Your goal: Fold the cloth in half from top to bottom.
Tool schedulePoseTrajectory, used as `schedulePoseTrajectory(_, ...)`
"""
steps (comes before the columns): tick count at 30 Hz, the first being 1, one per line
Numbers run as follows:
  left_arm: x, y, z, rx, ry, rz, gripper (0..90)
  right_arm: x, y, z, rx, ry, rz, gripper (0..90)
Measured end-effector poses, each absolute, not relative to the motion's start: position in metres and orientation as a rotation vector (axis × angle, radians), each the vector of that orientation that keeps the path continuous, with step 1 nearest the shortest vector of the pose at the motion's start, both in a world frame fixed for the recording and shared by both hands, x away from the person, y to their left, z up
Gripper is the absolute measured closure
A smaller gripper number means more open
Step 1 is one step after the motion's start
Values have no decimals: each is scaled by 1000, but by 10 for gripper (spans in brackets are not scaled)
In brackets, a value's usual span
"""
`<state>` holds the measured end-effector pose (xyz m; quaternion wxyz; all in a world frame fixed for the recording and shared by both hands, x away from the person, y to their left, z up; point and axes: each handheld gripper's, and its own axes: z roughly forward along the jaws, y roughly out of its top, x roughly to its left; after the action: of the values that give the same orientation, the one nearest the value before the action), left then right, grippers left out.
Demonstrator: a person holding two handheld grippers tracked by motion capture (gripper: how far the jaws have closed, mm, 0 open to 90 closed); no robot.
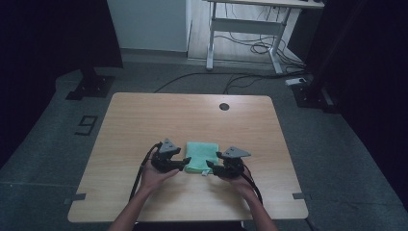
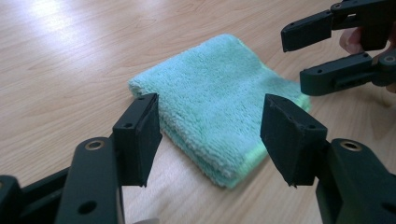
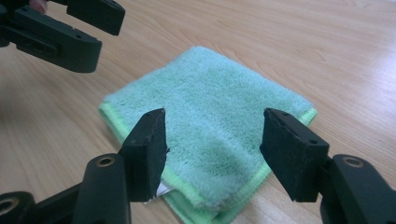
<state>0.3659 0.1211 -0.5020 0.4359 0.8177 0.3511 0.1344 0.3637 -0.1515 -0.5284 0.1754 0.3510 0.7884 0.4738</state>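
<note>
A light wooden table [image 1: 144, 120] with rounded corners stands on grey carpet in a dim room. A dark round cable hole [image 1: 224, 106] sits near its far edge. Beyond it, a white desk frame [image 1: 240, 29] stands over loose cables on the floor. A floor marking [image 1: 85, 124] left of the table reads like a 9. A folded green towel [image 1: 201, 156] lies flat near the table's near edge, between the two grippers. The left gripper [image 2: 210, 135] and right gripper [image 3: 212, 144] both have their jaws spread, hovering at the towel's edges and gripping nothing. A small white tag [image 3: 161, 189] peeks from the towel; any writing is unreadable.
</note>
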Motion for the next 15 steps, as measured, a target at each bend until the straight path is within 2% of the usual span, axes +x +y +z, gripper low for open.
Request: schedulePoseTrajectory(15, 333, 145, -504, 2004, 879, 348, 383, 336, -165, -528, 1006, 2195, 1383, 400)
